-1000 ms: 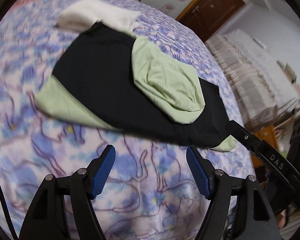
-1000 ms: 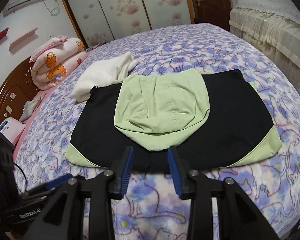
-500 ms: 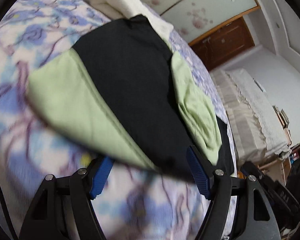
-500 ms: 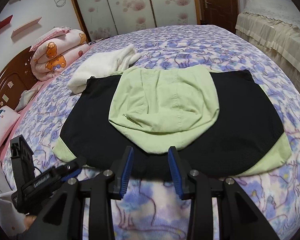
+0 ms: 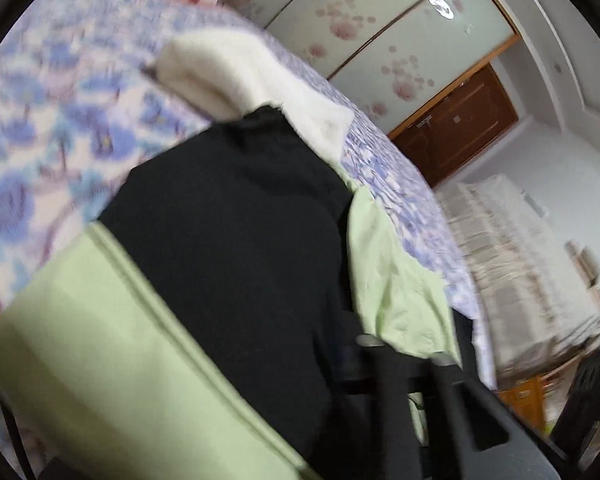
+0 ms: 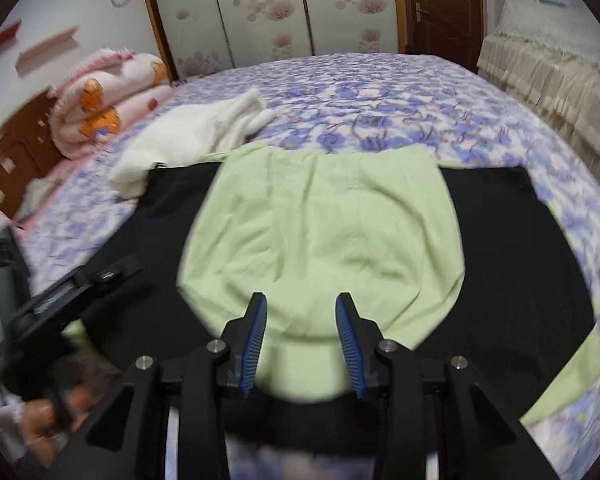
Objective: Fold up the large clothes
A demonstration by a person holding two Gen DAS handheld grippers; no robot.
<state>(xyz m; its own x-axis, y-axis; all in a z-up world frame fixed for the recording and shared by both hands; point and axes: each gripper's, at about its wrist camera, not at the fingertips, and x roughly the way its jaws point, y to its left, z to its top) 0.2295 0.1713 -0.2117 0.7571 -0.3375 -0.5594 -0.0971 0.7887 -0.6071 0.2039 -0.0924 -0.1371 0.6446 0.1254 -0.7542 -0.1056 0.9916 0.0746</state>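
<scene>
- Jacket (image 6: 500,260), black with pale green side panels, spread flat across a bed (image 6: 380,92) covered in a blue flower print; its pale green hood (image 6: 320,232) is laid down over the middle of the black cloth.
- Right gripper (image 6: 300,320) sits low over the near rim of the hood. Its blue fingers (image 6: 256,328) have just been closing, yet they stand apart and clamp nothing. Green cloth shows in the gap. Whether the tips touch the cloth is hard to tell.
- Left gripper (image 6: 120,270) reaches onto the jacket's left edge, with the hand (image 6: 56,412) that holds it blurred at the bottom corner.
- In the left wrist view the jacket's green corner (image 5: 120,360) fills the lower frame and hides the fingers. Only a blurred black bit of the gripper's frame pokes out on the right. These fingers have just been closing and seem clenched on that corner, though the pads cannot be seen.
- White fleecy cloth (image 6: 188,136) lies bunched at the jacket's far left corner, touching it.
- Rolled pink blanket (image 6: 100,104) rests beyond, near the headboard.
- Both views are smeared, most of all towards the edges.
</scene>
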